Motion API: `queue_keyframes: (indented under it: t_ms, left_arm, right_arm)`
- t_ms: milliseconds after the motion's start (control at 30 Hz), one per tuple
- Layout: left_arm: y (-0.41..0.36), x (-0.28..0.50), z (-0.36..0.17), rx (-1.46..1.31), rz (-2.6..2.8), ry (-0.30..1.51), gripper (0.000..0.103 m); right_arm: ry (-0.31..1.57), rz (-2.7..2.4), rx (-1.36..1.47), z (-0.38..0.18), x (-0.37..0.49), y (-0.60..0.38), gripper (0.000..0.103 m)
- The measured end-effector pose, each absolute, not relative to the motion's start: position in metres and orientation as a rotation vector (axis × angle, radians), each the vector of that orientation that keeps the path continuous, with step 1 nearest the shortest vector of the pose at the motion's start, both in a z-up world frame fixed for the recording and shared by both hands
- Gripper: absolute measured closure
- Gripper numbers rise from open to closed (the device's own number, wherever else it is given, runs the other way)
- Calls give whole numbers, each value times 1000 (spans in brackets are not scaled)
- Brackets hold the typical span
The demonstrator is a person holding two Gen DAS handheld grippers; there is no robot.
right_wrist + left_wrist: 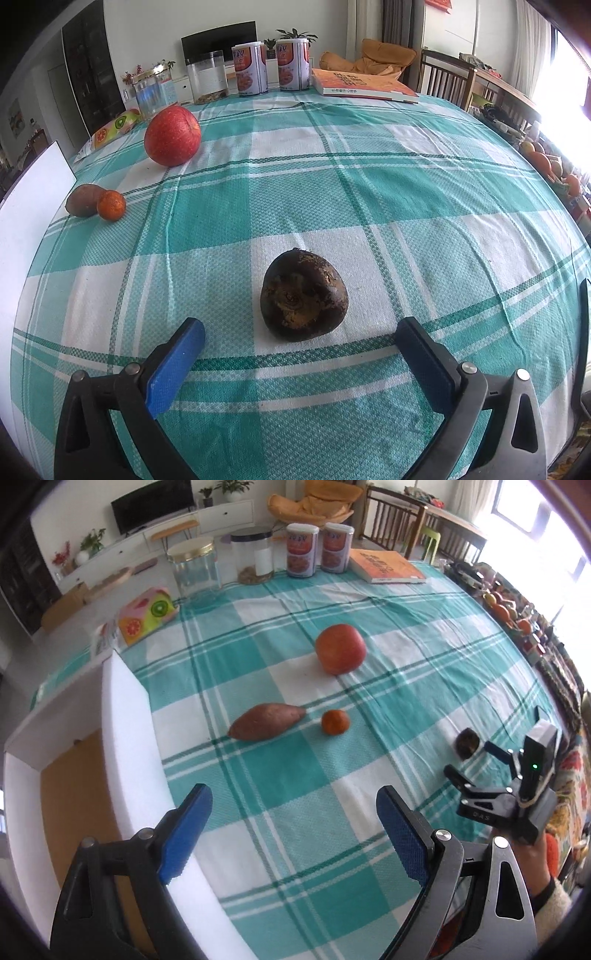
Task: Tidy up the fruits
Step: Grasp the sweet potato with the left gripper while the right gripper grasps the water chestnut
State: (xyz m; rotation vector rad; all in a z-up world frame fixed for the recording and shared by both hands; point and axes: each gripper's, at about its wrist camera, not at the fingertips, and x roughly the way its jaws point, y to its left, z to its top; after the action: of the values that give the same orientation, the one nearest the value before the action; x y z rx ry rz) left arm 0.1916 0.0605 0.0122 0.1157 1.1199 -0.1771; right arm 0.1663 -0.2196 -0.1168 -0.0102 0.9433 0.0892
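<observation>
A red apple (340, 648) (172, 136), a sweet potato (265, 720) (79, 199), a small mandarin (335, 722) (111, 205) and a dark brown round fruit (303, 294) (467, 742) lie on the green checked tablecloth (280, 775). My left gripper (295, 830) is open and empty, above the cloth beside the white box (125, 716). My right gripper (301, 350) is open and empty, just short of the dark fruit; it also shows in the left wrist view (471, 762).
The white foam box with a brown bottom (70, 797) stands at the table's left edge. Jars (195, 570), two cans (302, 550), a book (386, 566) and a fruit-print carton (146, 614) line the far edge. More fruit (502, 609) sits off to the right.
</observation>
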Motion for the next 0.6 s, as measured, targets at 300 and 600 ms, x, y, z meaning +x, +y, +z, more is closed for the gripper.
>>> queue_keyframes:
  t_ms: [300,600]
  left_arm:
    - [32,239,-55,646,-164,1061,13]
    - [27,275,-88,647,-193,1074,12]
  right_arm:
    - [943,88,-12,-117,166,-220,0]
    - [943,89,-11,-117,166,-219,0]
